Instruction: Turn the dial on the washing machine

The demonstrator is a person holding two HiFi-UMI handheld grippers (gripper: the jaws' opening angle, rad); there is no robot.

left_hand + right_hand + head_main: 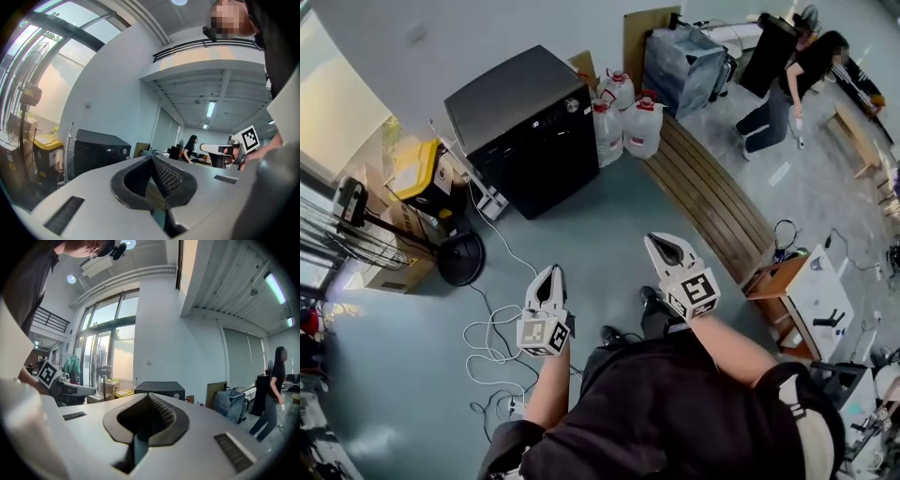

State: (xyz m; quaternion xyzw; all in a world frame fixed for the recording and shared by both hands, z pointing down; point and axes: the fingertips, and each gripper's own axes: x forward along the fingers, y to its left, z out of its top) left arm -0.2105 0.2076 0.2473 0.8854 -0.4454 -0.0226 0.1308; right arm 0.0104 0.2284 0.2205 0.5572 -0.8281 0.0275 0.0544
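The black washing machine (pixel 530 131) stands against the far wall, a small round dial (pixel 572 106) at the top right of its front. Both grippers are held well short of it, over the floor. My left gripper (pixel 551 274) points toward the machine with its jaws together and nothing between them. My right gripper (pixel 661 242) is likewise shut and empty. The left gripper view shows the machine (pixel 96 154) and its dial (pixel 124 151) far beyond the fingertips (pixel 152 159). In the right gripper view the machine (pixel 159 389) and dial (pixel 176 396) are just as distant.
Several water jugs (pixel 623 117) stand right of the machine, and a wooden bench (pixel 712 197) runs along the right. White cables (pixel 492 342) lie on the floor at left, near a fan base (pixel 459 258) and a yellow bin (pixel 417 169). A person (pixel 787 89) stands far right.
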